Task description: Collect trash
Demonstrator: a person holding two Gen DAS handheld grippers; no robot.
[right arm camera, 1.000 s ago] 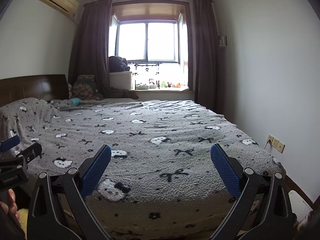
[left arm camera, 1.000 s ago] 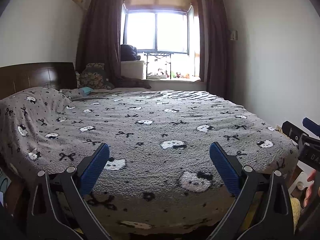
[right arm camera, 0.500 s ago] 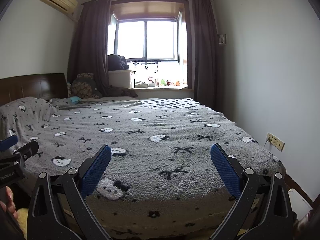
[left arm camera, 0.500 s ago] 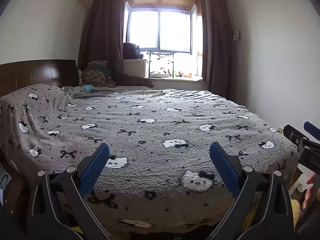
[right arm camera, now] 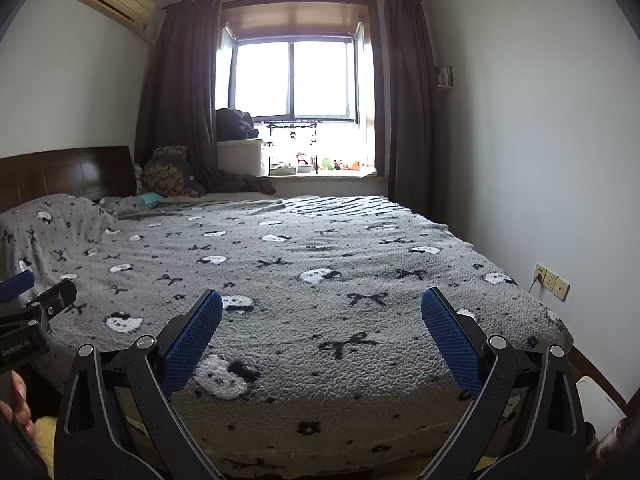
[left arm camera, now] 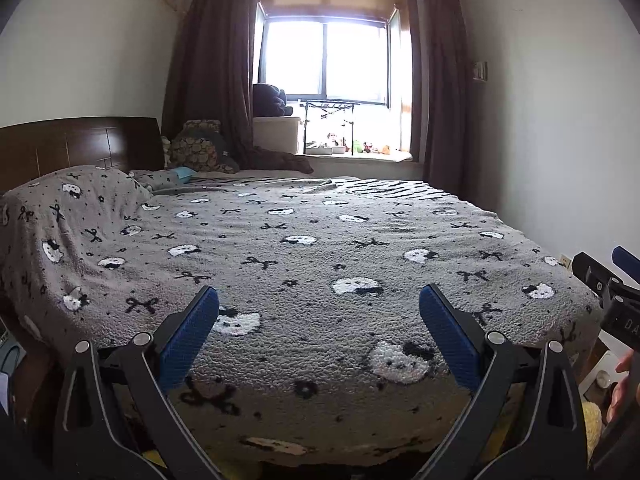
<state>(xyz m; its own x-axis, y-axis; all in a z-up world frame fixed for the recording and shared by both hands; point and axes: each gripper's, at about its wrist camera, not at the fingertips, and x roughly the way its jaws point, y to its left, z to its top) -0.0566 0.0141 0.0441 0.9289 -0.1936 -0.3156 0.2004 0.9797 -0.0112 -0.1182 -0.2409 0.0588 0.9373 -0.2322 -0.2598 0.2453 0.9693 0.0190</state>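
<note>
Claws (left arm camera: 319, 330) (right arm camera: 321, 330) agape, empty — grey blanket (left arm camera: 320, 248), window (right arm camera: 294, 80) beyond.

Big bed (left arm camera: 320, 248) with a gray kitty-and-bow blanket (right arm camera: 320, 280) fills the room. Beyond the bed there's a bright window (right arm camera: 294, 78) with dark curtains (left arm camera: 208, 80), wooden headboard (left arm camera: 80, 142) at the bed's left.

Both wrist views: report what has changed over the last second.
Both views drifted slightly: the left gripper tilted up a little, so the window fills more of its frame; the right gripper tilted slightly downward. Nothing was taken hold of or let go. Both grippers stay open and empty, facing the bed with its cat-print blanket; nothing on it moved.
</note>
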